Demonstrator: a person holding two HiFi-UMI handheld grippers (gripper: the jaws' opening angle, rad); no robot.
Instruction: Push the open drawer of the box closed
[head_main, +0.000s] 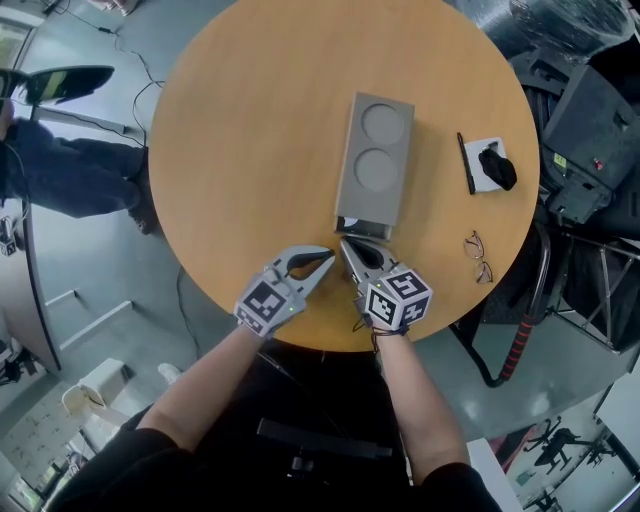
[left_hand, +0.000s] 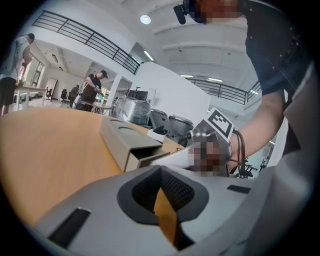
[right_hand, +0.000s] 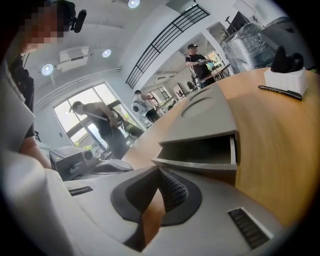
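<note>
A grey box (head_main: 377, 160) with two round recesses in its top lies on the round wooden table (head_main: 250, 150). Its drawer (head_main: 362, 228) sticks out a little at the near end and looks empty in the right gripper view (right_hand: 200, 152). My right gripper (head_main: 344, 242) is shut with nothing in it, its tips right at the drawer's front left corner; I cannot tell if they touch. My left gripper (head_main: 327, 257) is also shut and empty, just left of the right one, pointing at it. The box (left_hand: 125, 137) and the right gripper (left_hand: 172, 159) both show in the left gripper view.
Right of the box stand a white block with a black object on it (head_main: 491, 165) and a black pen (head_main: 466, 162). A pair of glasses (head_main: 478, 257) lies near the table's right edge. Black chairs and gear crowd the floor at the right.
</note>
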